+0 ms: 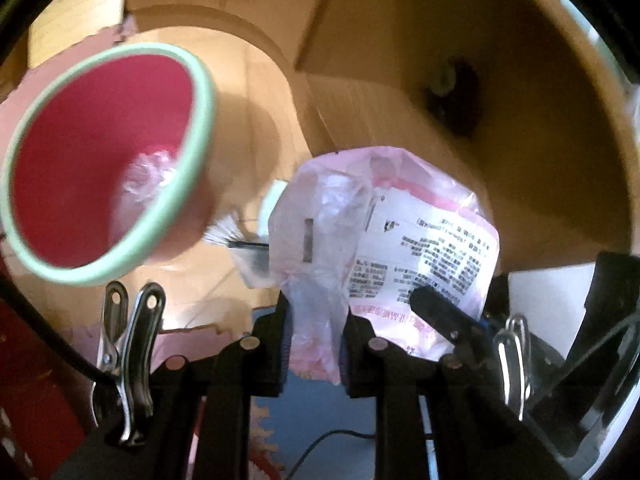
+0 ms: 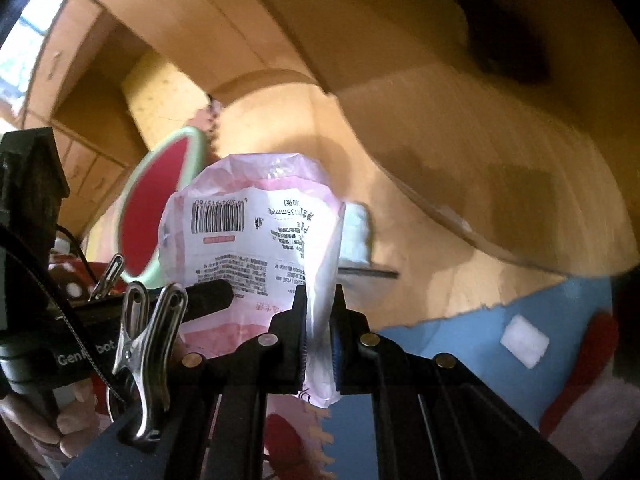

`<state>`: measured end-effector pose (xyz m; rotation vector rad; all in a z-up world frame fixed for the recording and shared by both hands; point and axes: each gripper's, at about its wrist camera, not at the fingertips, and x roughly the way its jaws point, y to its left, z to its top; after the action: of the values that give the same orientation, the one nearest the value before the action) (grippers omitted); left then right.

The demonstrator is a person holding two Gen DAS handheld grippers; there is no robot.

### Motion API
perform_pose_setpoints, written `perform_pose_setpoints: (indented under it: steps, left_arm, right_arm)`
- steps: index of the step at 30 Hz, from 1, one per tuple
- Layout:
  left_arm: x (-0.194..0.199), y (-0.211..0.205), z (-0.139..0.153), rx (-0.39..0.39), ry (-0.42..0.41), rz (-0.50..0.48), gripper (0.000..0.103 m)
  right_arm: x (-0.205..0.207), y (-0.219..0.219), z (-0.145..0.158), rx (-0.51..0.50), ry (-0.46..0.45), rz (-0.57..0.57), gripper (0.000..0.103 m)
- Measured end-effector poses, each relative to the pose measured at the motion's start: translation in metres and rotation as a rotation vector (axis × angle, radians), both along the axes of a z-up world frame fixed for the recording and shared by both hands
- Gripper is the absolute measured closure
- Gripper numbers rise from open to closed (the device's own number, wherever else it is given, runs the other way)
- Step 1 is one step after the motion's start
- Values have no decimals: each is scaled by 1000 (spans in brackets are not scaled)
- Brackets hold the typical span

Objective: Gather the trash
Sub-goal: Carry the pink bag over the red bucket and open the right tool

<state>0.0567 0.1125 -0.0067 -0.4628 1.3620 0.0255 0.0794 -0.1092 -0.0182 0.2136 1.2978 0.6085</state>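
Note:
A crumpled pink and white plastic wrapper (image 1: 400, 240) with printed text and a barcode hangs in the air between both grippers. My left gripper (image 1: 316, 344) is shut on its clear, wrinkled edge. My right gripper (image 2: 319, 344) is shut on the opposite edge of the wrapper (image 2: 248, 232). One finger of the right gripper (image 1: 440, 312) shows dark against the print in the left wrist view. A red bin with a pale green rim (image 1: 104, 160) stands below to the left, with crumpled clear plastic (image 1: 150, 176) at its bottom. The bin (image 2: 156, 216) is partly hidden behind the wrapper in the right wrist view.
A white object (image 2: 356, 236) and a dark flat piece (image 2: 372, 272) lie on the wooden floor behind the wrapper. White bristles (image 1: 236, 240) show beside the bin. Blue foam mat (image 2: 480, 344) carries a white scrap (image 2: 524, 340). Wooden furniture (image 1: 360, 20) rises behind. A hand (image 2: 48, 420) grips the left tool.

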Motion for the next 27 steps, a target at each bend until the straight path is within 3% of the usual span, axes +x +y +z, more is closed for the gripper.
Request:
perform_pose_setpoints:
  steps: [5, 14, 20, 27]
  left_arm:
    - [-16, 21, 42, 28, -56, 60, 84]
    - [-47, 74, 92, 9, -159, 175, 84]
    - [-46, 95, 93, 43, -223, 184, 84]
    - [-26, 127, 72, 99, -252, 184, 84]
  right_arm:
    - [-13, 26, 46, 31, -90, 57, 93]
    - [-26, 67, 85, 79, -181, 141, 93]
    - [-21, 93, 93, 65, -253, 181, 93]
    - [-5, 131, 83, 43, -282, 224, 93]
